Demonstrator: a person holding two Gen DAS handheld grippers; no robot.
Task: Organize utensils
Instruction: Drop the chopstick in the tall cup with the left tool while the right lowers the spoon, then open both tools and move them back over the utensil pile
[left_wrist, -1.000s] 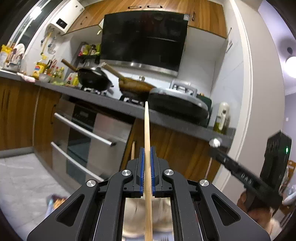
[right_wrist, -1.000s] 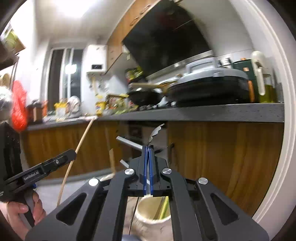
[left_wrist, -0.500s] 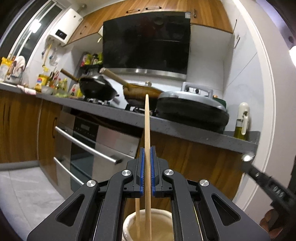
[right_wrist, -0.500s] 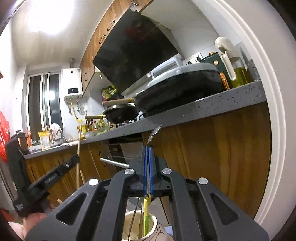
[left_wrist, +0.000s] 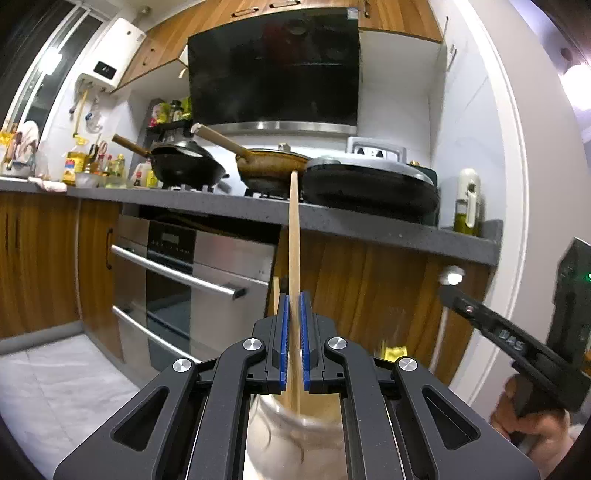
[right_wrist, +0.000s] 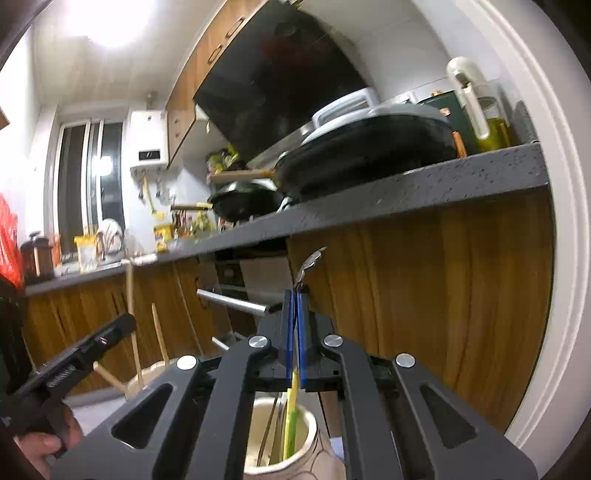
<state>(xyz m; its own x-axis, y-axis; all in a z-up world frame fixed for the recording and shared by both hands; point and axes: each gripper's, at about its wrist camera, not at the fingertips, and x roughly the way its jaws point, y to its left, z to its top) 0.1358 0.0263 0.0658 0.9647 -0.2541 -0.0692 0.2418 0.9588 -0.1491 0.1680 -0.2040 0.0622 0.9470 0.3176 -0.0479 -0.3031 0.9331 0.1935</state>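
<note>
The left gripper (left_wrist: 293, 314) sits at lower centre of its view, its blue pads (left_wrist: 283, 339) pinched on a wooden chopstick (left_wrist: 294, 236) that stands nearly upright and reaches up past the counter (left_wrist: 369, 225) edge. The chopstick's lower end dips into a pale jar (left_wrist: 291, 435) at the bottom of the frame, blurred. A second wooden stick (left_wrist: 275, 295) shows just left of the pads.

At the right edge of that view the right gripper (left_wrist: 491, 325) appears side-on, held by a hand (left_wrist: 528, 424).

In the right wrist view the right gripper (right_wrist: 295, 314) is closed narrow on a thin metal utensil (right_wrist: 308, 262), whose curved end rises above the pads; whether it is a fork or spoon is unclear. Its yellow-green handle (right_wrist: 291, 413) hangs down into a cream jar (right_wrist: 306, 424) at bottom centre, beside other metal handles.

At lower left of that view the left gripper (right_wrist: 85, 350) holds its chopstick (right_wrist: 131, 314) over another jar (right_wrist: 147, 373) with sticks in it.
</note>
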